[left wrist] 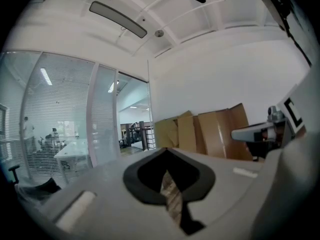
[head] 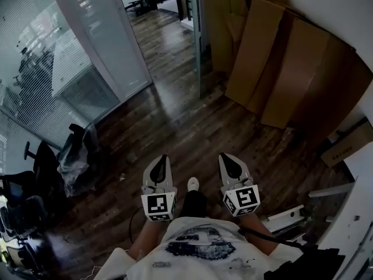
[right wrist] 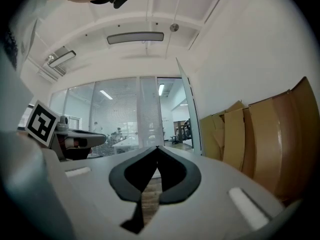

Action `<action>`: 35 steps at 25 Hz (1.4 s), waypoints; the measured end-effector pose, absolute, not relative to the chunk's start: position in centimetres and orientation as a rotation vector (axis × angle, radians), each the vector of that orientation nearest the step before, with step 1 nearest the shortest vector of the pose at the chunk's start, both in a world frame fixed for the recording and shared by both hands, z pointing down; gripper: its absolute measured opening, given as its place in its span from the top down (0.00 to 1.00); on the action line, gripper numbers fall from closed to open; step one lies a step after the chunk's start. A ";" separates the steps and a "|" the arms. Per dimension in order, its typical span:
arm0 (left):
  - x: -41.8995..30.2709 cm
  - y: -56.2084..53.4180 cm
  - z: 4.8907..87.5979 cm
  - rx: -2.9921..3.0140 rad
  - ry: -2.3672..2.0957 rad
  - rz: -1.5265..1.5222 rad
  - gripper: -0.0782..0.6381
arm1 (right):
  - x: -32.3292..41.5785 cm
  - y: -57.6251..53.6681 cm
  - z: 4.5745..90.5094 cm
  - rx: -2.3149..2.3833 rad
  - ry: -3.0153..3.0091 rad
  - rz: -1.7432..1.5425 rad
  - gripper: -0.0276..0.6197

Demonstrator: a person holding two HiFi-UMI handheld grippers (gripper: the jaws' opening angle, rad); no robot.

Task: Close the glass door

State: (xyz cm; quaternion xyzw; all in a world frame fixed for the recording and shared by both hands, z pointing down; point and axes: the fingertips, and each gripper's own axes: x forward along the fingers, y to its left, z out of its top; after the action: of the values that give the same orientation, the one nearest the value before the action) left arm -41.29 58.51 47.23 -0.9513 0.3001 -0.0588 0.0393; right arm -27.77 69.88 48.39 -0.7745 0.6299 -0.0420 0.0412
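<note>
Jaws: both pairs shut tip to tip, nothing between them. Left gripper (head: 159,159) and right gripper (head: 228,158) side by side, level, aimed forward over dark wooden plank floor (head: 175,121).

Landmark: brown flat cardboard sheets (head: 274,69) leaning on wall.
- Tall framed glass door (head: 198,39) stands open just left of cardboard's far end: long axis upright, edge-on to grippers.
- Both grippers at cardboard's near end, well apart from door.
- Door lies straight ahead, between two lines of aim.
- Right gripper is on cardboard side, so probably slightly nearer to door.

Closing not begun; approach needed first.
</note>
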 end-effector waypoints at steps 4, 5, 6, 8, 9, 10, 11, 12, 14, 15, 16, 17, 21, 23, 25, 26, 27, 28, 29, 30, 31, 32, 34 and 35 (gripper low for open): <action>-39.1 54.5 47.2 -2.930 0.915 -0.188 0.89 | -26.0 65.8 48.8 -2.380 1.936 -0.140 0.95; -38.5 53.4 47.2 -2.934 0.908 -0.189 0.89 | -25.5 64.8 48.8 -2.384 1.935 -0.145 0.95; -37.9 52.4 47.2 -2.935 0.899 -0.187 0.89 | -24.9 63.7 48.8 -2.387 1.934 -0.150 0.95; -36.9 50.2 47.1 -2.936 0.890 -0.179 0.89 | -23.9 61.6 48.7 -2.396 1.935 -0.154 0.95; -36.4 49.2 46.9 -2.937 0.893 -0.175 0.89 | -23.5 60.7 48.6 -2.402 1.937 -0.151 0.95; -36.0 48.2 46.8 -2.936 0.896 -0.172 0.89 | -23.1 59.7 48.5 -2.411 1.938 -0.145 0.95; -35.7 47.2 46.7 -2.935 0.898 -0.169 0.89 | -22.7 58.8 48.4 -2.420 1.939 -0.140 0.95; -35.3 46.3 46.6 -2.936 0.896 -0.165 0.89 | -22.4 58.0 48.4 -2.427 1.938 -0.139 0.95; -34.7 44.5 46.4 -2.943 0.887 -0.160 0.89 | -21.8 56.3 48.3 -2.433 1.931 -0.148 0.95; -34.4 43.6 46.4 -2.945 0.883 -0.162 0.89 | -21.5 55.4 48.2 -2.434 1.928 -0.152 0.95; -34.1 42.7 46.4 -2.946 0.883 -0.166 0.89 | -21.1 54.6 48.3 -2.437 1.926 -0.154 0.95; -33.8 41.9 46.5 -2.948 0.884 -0.173 0.89 | -20.7 53.8 48.3 -2.439 1.923 -0.157 0.95; -32.4 39.3 46.5 -2.957 0.869 -0.169 0.89 | -19.4 51.1 48.5 -2.456 1.918 -0.155 0.95; -31.9 38.0 46.3 -2.952 0.853 -0.157 0.89 | -18.9 49.7 48.5 -2.467 1.913 -0.144 0.95; -31.5 36.9 46.5 -2.952 0.835 -0.148 0.89 | -18.6 48.5 48.4 -2.475 1.905 -0.138 0.95; -31.4 36.4 46.6 -2.958 0.832 -0.151 0.89 | -18.5 48.0 48.4 -2.480 1.903 -0.136 0.95; -31.2 36.0 46.5 -2.964 0.834 -0.154 0.89 | -18.4 47.7 48.3 -2.486 1.905 -0.134 0.95; -30.9 35.7 46.4 -2.970 0.834 -0.157 0.89 | -18.3 47.4 48.2 -2.491 1.907 -0.134 0.95; -30.6 35.6 46.3 -2.976 0.832 -0.157 0.89 | -18.1 47.4 48.2 -2.495 1.909 -0.136 0.95; -30.4 35.6 46.4 -2.982 0.824 -0.153 0.89 | -17.9 47.4 48.2 -2.500 1.908 -0.140 0.95; -30.1 35.7 46.5 -2.985 0.814 -0.145 0.89 | -17.7 47.5 48.3 -2.506 1.905 -0.146 0.95; -29.9 35.7 46.6 -2.983 0.804 -0.133 0.89 | -17.6 47.6 48.4 -2.513 1.900 -0.151 0.95; -29.7 35.5 46.7 -2.980 0.790 -0.122 0.89 | -17.3 47.5 48.5 -2.526 1.889 -0.159 0.95; -29.5 35.4 46.8 -2.985 0.786 -0.128 0.89 | -17.2 47.4 48.5 -2.530 1.885 -0.161 0.95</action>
State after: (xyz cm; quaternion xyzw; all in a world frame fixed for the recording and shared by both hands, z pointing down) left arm -29.50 35.37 46.85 -0.9659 0.2544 -0.0414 0.0261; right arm -17.19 47.43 48.51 -0.8008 0.5967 -0.0509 -0.0089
